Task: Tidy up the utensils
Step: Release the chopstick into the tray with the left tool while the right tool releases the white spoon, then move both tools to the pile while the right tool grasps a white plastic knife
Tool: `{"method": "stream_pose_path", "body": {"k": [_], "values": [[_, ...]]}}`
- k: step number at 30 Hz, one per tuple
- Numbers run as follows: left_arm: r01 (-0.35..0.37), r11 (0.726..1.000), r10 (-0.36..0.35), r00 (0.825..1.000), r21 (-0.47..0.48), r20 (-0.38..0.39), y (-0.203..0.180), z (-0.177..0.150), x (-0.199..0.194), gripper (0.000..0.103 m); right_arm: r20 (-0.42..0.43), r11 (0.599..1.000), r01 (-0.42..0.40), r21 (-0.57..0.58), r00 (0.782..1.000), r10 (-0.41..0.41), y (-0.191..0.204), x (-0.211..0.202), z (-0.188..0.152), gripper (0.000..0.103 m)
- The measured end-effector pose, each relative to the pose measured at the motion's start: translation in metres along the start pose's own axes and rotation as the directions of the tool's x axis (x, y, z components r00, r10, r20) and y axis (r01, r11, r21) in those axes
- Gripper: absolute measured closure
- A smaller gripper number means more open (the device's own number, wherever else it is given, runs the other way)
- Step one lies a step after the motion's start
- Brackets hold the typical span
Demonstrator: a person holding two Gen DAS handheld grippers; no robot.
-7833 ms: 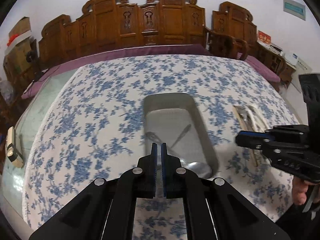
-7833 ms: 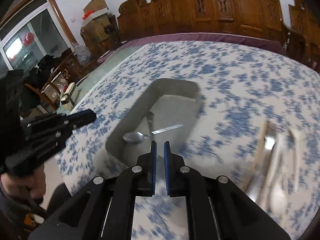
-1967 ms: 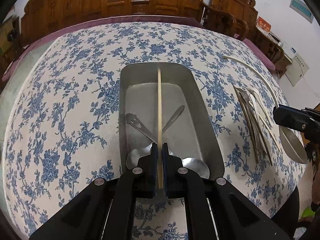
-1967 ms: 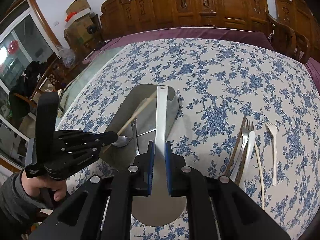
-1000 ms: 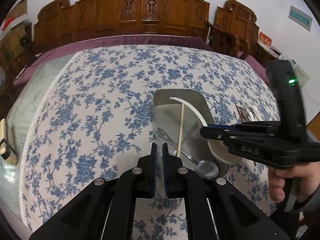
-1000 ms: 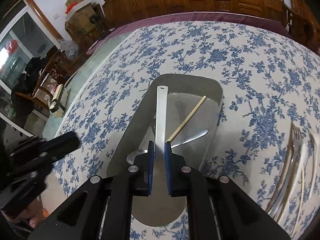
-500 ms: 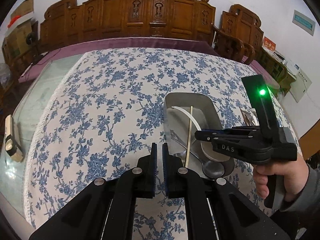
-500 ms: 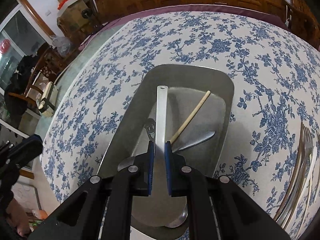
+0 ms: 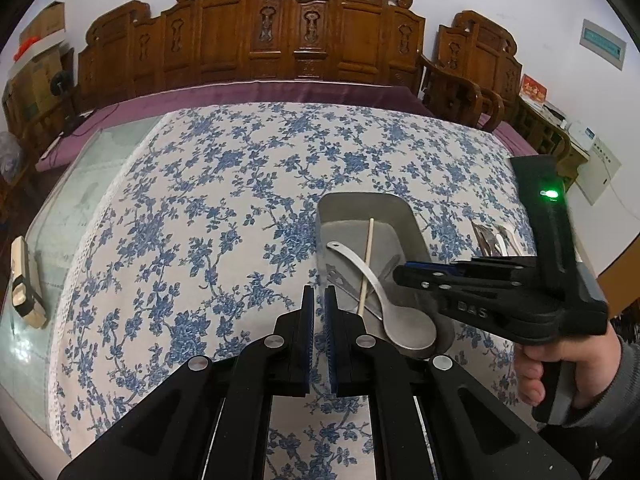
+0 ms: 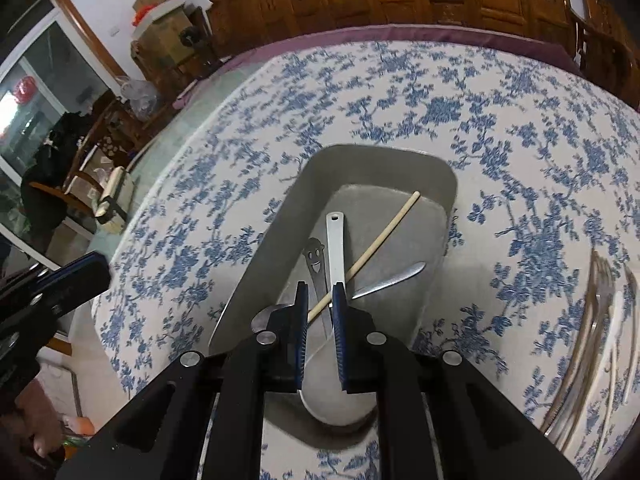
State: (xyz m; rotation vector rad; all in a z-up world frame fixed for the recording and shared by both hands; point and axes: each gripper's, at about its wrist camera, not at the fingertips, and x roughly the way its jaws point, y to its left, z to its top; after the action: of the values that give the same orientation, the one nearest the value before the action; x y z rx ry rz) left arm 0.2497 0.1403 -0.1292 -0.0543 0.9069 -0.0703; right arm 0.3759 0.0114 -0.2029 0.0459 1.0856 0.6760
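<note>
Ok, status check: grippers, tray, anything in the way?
Right gripper open over white ladle. Left gripper nearly shut, empty. Ladle, chopstick, spoons in tray. More utensils wait outside it.

Tray (image 10: pixel 436 178) sits on tablecloth (image 9: pixel 200 208). In tray: ladle (image 10: pixel 335 248), chopstick (image 10: pixel 384 234) lying crosswise over it, 2 spoons (image 10: pixel 390 282) underneath. More cutlery (image 10: pixel 596 320) on cloth to right of tray, apart from it. Chairs (image 9: pixel 280 40) behind table. Small box (image 9: pixel 24 284) on glass at far left.
</note>
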Motion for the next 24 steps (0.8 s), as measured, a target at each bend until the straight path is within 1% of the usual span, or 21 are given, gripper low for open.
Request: {"method": "stream_pose_path", "body": {"k": [8,10,11,12,14,16,18,19,20,21,22,24], "values": [[0.022,1.000,-0.022,1.000,0.020,0.004,-0.024,0.002,0.000,0.098,0.073,0.999,0.002,-0.051,0.997,0.001,-0.008,-0.059,-0.025,0.088],[0.028,0.999,-0.028,1.000,0.029,0.004,-0.032,0.003,0.000,0.091,0.087,0.999,-0.008,-0.045,0.996,0.012,-0.016,-0.074,-0.033,0.088],[0.030,0.999,-0.030,1.000,0.033,0.007,-0.035,0.003,0.000,0.086,0.094,0.999,-0.015,-0.037,0.995,0.018,-0.021,-0.081,-0.037,0.088],[0.033,0.999,-0.033,0.999,0.038,0.008,-0.040,0.003,0.000,0.085,0.100,0.999,-0.015,-0.028,0.995,0.018,-0.027,-0.088,-0.042,0.088],[0.042,0.998,-0.042,0.999,0.045,0.005,-0.048,0.004,0.000,0.084,0.113,1.000,-0.002,-0.021,0.994,0.004,-0.038,-0.101,-0.050,0.088],[0.050,0.997,-0.050,0.999,0.056,0.005,-0.058,0.005,0.001,0.077,0.124,1.000,0.020,-0.015,0.992,-0.018,-0.050,-0.115,-0.059,0.088],[0.058,0.996,-0.058,0.998,0.066,0.008,-0.066,0.005,0.002,0.067,0.135,0.999,0.042,-0.011,0.990,-0.040,-0.058,-0.124,-0.065,0.088],[0.059,0.996,-0.060,0.998,0.071,0.007,-0.070,0.005,0.003,0.064,0.141,0.998,0.055,-0.002,0.988,-0.055,-0.066,-0.130,-0.070,0.088],[0.062,0.995,-0.062,0.998,0.075,0.007,-0.075,0.005,0.004,0.057,0.146,0.998,0.065,0.007,0.987,-0.065,-0.071,-0.135,-0.073,0.087],[0.065,0.995,-0.066,0.998,0.077,0.008,-0.078,0.005,0.005,0.054,0.151,0.997,0.074,0.015,0.986,-0.075,-0.077,-0.139,-0.077,0.081],[0.073,0.994,-0.073,0.997,0.080,0.005,-0.083,0.005,0.006,0.053,0.157,0.996,0.083,0.022,0.984,-0.085,-0.082,-0.143,-0.080,0.079],[0.082,0.993,-0.082,0.997,0.089,-0.002,-0.093,0.004,0.009,0.047,0.159,0.995,0.097,0.036,0.982,-0.101,-0.093,-0.148,-0.086,0.079]]}}
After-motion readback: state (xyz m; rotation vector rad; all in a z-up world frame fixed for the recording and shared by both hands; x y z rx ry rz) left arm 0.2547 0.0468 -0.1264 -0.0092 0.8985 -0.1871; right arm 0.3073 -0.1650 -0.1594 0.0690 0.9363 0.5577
